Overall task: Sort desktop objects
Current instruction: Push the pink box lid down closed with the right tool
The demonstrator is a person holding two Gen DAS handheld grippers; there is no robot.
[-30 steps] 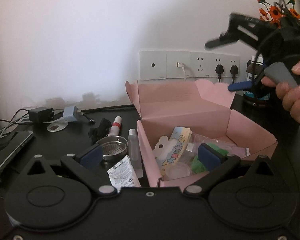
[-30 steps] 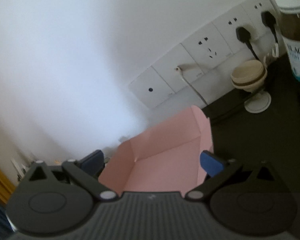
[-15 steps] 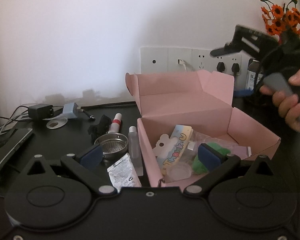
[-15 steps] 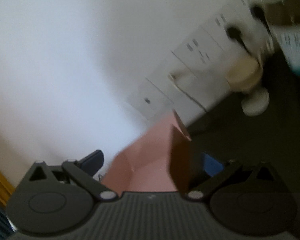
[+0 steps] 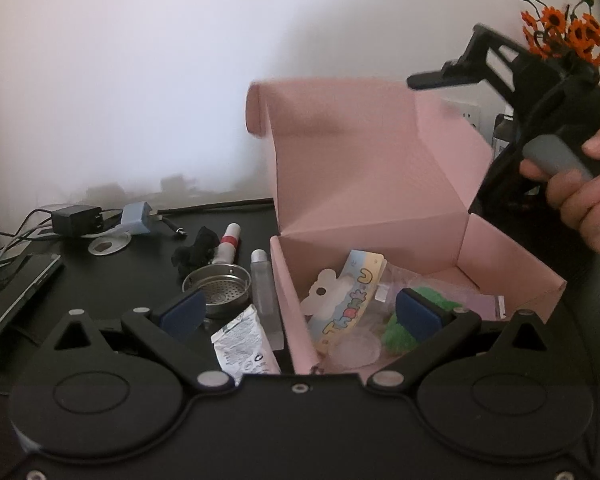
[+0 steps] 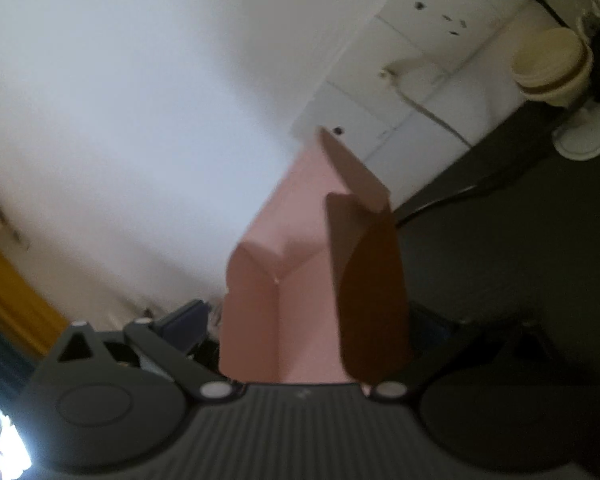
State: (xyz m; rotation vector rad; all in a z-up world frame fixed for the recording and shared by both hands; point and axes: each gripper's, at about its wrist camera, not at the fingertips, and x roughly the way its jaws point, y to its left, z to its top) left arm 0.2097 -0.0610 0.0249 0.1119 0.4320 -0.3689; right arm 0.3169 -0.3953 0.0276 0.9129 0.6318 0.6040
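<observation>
Left gripper [image 5: 298, 314]: jaws stand wide apart and hold nothing, low over the black desk [image 5: 100, 280]. The near left corner of the open pink box [image 5: 512, 264] lies between them. Its near left wall runs forward through the gap, and the right jaw pad sits over the box interior.

Inside the box, ahead of the right jaw: a "Thank U" card [image 5: 350, 300], a green fuzzy item [image 5: 400, 332] partly behind the pad, and a clear round lid [image 5: 354, 350].

Just outside the box, between the jaws: a clear tube [image 5: 264, 288] and a crumpled white sachet [image 5: 242, 346]. Just ahead of the left jaw stands a metal strainer cup [image 5: 218, 294]; beyond it lie a red-banded white stick [image 5: 229, 245] and a black wad [image 5: 196, 250]. Farther left are a black adapter [image 5: 76, 220] and a blue-grey plug [image 5: 136, 218].

The box lid [image 5: 364, 152] is raised steeply, blurred.

Right gripper [image 6: 300, 320]: jaws spread, with the lid's pink side flap [image 6: 364, 288] standing between them; contact cannot be determined. A hand [image 5: 580, 196] grips its handle, to the right of the left jaws.
</observation>
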